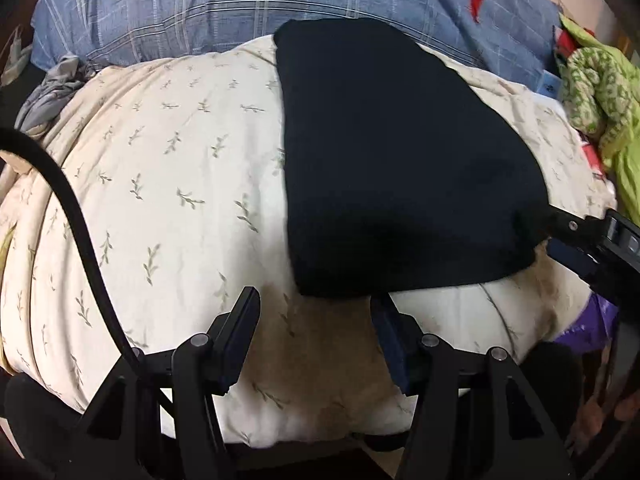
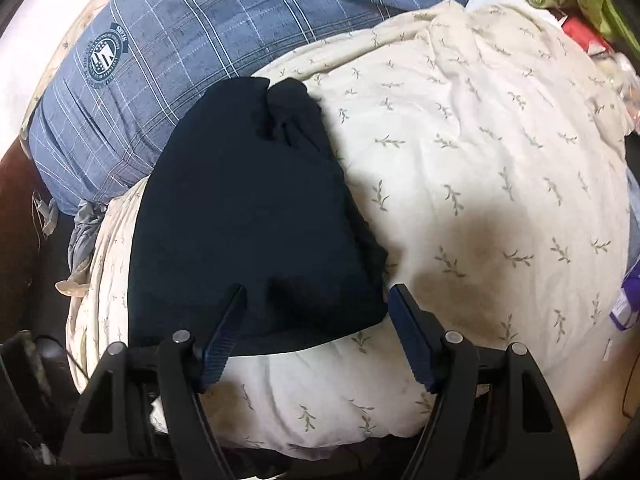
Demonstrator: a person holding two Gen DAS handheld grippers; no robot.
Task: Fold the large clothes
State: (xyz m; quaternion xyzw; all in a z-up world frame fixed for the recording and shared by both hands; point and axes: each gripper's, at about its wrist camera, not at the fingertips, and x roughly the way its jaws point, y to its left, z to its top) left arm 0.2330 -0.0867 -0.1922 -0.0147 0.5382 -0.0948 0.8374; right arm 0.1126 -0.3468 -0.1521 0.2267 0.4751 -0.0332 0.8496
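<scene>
Here, going left to right in the left wrist view: one black cable (image 1: 76, 216) curves down across the cream quilt (image 1: 168, 184) with its leaf sprigs, and one crumpled grey cloth (image 1: 56, 88) lies at the quilt's far left edge. One blue plaid pillow (image 1: 224, 4) stretches behind. In the middle lies one dark navy garment (image 1: 400, 152), folded into a flat block on the quilt. The left gripper (image 1: 316, 300) hovers at its near edge, two fingers spread apart with nothing between them; the right finger's tip sits at the hem, and whether it touches I cannot tell. Further right, the right gripper (image 1: 580, 240) reaches the garment's right corner. One green patterned fabric (image 1: 600, 96) is bunched at the far right.

In the right wrist view the right gripper (image 2: 316, 292) is likewise spread wide, its two blue-padded fingers straddling the garment's near corner without pinching it. One round crest (image 2: 105, 54) marks the pillow.
</scene>
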